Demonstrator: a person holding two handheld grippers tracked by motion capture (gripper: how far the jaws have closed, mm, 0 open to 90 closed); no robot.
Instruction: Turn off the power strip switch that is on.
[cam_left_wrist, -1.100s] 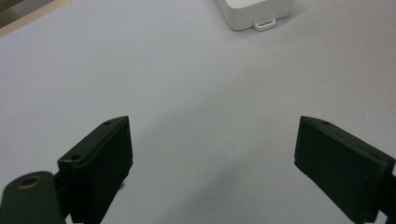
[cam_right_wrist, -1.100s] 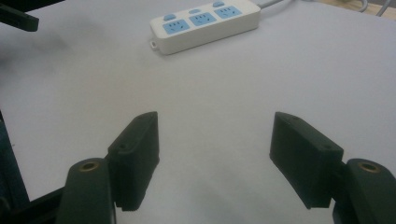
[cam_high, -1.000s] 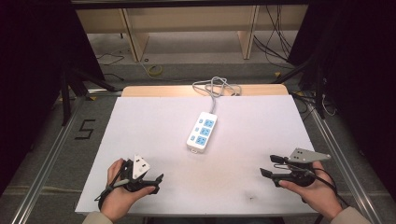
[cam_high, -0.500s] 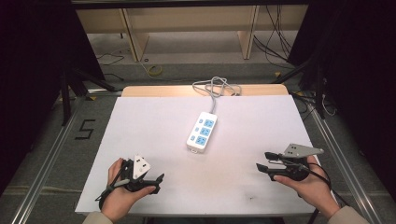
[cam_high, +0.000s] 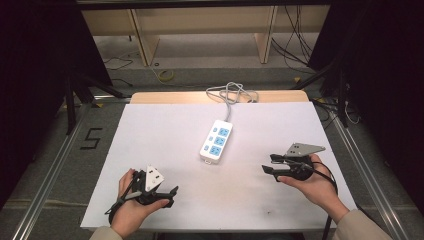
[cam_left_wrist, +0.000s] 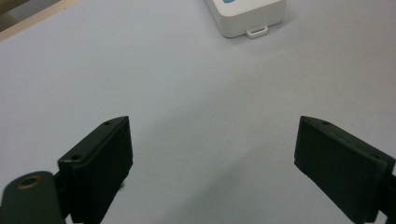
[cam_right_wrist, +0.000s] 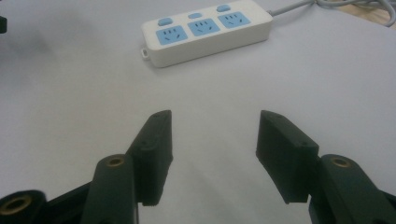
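White paper covers the surface (cam_high: 150, 130), and a white power strip (cam_high: 216, 141) with blue socket faces lies near its middle, slightly tilted, its grey cord (cam_high: 231, 95) running to the far edge, where it coils on a bare wooden strip. In the high view the left gripper (cam_high: 169, 196) sits near the front left corner, held in the person's left hand (cam_high: 131, 207). Its jaws stand wide apart with nothing between them, and the left gripper view shows bare paper in the gap, with the near end of the strip (cam_left_wrist: 246, 16) well ahead. The right gripper (cam_high: 267, 164) is held in the right hand (cam_high: 312, 182) at the front right and points leftward toward the strip. Its jaws have just been closing, yet a clear gap remains and nothing lies between them. In the right gripper view the power strip (cam_right_wrist: 208, 31) lies broadside ahead of the jaws, apart from them, with three blue sockets and three small blue buttons facing up.
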